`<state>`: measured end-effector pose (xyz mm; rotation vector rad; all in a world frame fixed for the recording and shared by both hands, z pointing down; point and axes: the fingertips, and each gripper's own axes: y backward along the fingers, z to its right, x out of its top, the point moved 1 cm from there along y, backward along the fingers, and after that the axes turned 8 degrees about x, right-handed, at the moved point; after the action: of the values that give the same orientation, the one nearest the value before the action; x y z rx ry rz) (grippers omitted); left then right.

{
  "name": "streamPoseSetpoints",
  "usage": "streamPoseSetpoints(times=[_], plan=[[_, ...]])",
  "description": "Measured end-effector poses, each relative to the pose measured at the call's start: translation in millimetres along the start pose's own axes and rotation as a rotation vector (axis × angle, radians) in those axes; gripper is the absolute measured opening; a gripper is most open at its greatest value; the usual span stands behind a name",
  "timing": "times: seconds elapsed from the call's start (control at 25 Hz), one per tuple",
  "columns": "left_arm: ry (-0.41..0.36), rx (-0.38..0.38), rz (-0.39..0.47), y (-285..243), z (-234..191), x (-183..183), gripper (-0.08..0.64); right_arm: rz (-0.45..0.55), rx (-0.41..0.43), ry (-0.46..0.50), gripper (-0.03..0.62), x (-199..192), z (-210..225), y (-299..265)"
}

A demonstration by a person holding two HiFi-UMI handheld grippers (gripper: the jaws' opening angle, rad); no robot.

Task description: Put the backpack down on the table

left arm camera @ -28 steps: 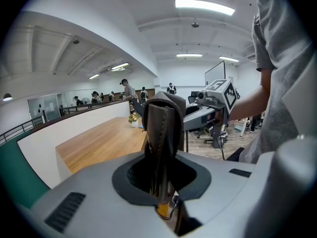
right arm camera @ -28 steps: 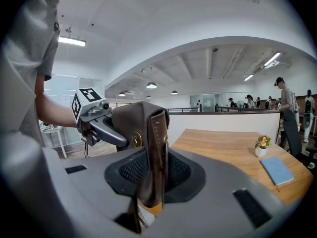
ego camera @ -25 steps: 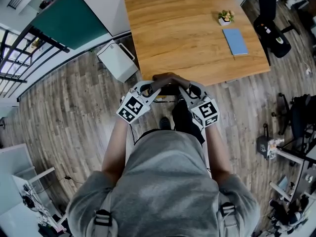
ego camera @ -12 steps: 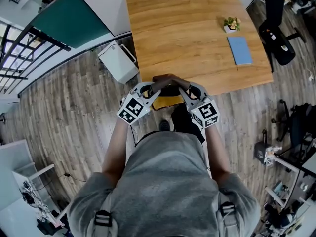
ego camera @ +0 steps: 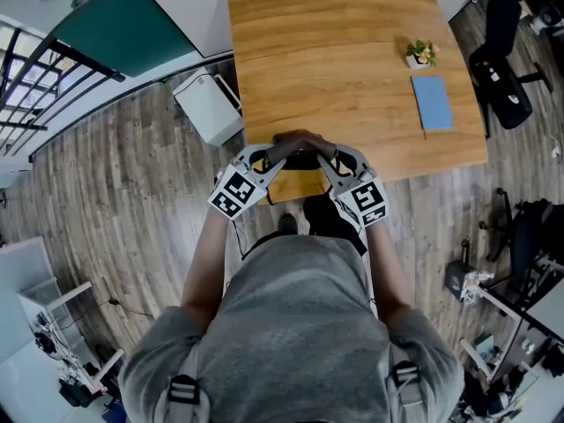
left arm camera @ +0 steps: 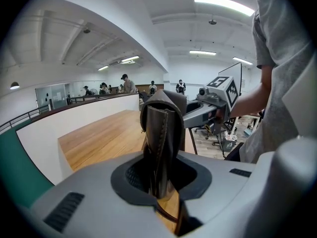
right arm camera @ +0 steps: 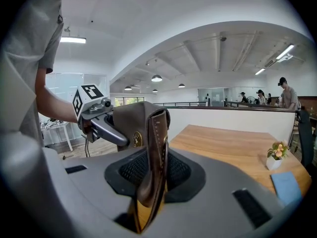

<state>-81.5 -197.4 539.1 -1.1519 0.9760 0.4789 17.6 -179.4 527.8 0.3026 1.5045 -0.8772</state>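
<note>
The person's grey T-shirt (ego camera: 300, 324) filled the bottom of the head view, both forearms reaching forward. Just ahead, the left gripper (ego camera: 264, 159) and the right gripper (ego camera: 333, 159) met on the backpack (ego camera: 295, 183), each at one end of its brown leather handle (ego camera: 300, 139). In the left gripper view the jaws (left arm camera: 158, 167) pressed on a folded band of that leather (left arm camera: 161, 133) and were starting to ease apart. In the right gripper view the jaws (right arm camera: 153, 175) were clamped on the leather (right arm camera: 156, 138). The backpack's yellow body hung over the near edge of the wooden table (ego camera: 335, 51); whether it rested there could not be told. Farther off on the table lay a blue notebook (ego camera: 431, 102), and just past it a small potted plant (ego camera: 420, 53).
</note>
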Motion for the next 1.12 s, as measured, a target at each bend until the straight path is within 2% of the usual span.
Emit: streamPoseSetpoints(times=[0.36,1.12], plan=[[-0.014,0.023,-0.069,-28.8,-16.0,-5.3,0.087,-0.041,0.047,0.031,0.084,-3.1,28.9,-15.8],[0.029,0.077,-0.176,-86.2,-42.3,-29.2,0.099,-0.139,0.146,0.074,0.083,-30.6,81.5,-53.2]])
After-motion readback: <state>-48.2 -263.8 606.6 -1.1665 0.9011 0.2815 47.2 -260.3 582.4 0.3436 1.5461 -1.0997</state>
